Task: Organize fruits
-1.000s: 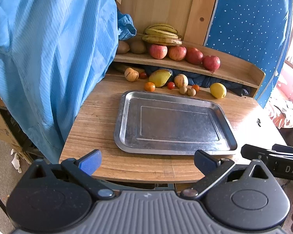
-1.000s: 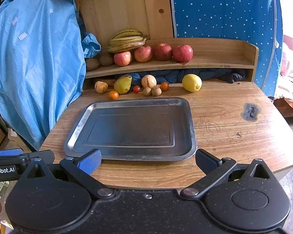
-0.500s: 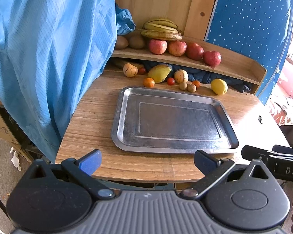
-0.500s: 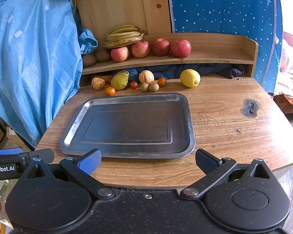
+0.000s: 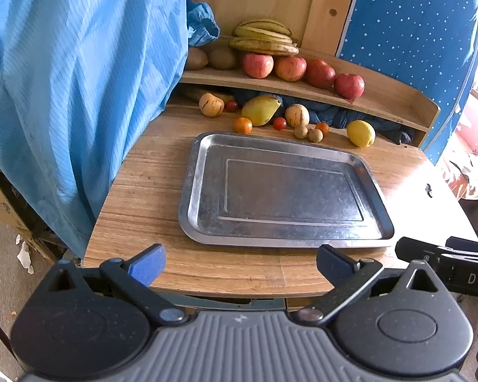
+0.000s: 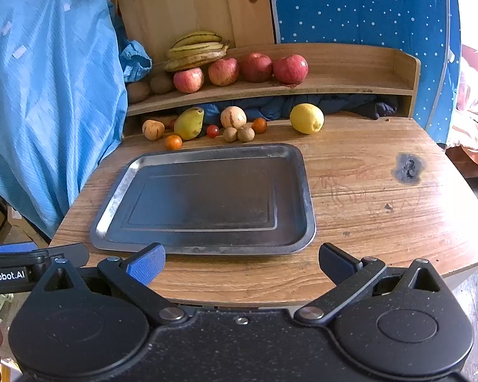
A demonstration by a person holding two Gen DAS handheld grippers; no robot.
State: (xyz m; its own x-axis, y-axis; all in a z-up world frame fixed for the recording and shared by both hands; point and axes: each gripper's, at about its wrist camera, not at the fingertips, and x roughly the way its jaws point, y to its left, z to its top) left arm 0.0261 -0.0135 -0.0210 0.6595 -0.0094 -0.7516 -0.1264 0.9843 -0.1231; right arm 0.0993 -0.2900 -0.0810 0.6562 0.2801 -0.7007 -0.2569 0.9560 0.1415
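Both the left gripper (image 5: 239,259) and right gripper (image 6: 240,259) hang spread and empty short of the bare tray (image 6: 306,191), so reach past it for the lemon (image 6: 306,118) beyond, gently

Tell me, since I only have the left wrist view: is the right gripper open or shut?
Observer: Open. In its own camera the right gripper has its fingers spread wide with nothing between them.
Operator: Anything on the table to the right of the tray? It's all glare for me.
Observer: No fruit. Right of the tray the table shows only wood, with faint scribbles and a dark scorch mark.
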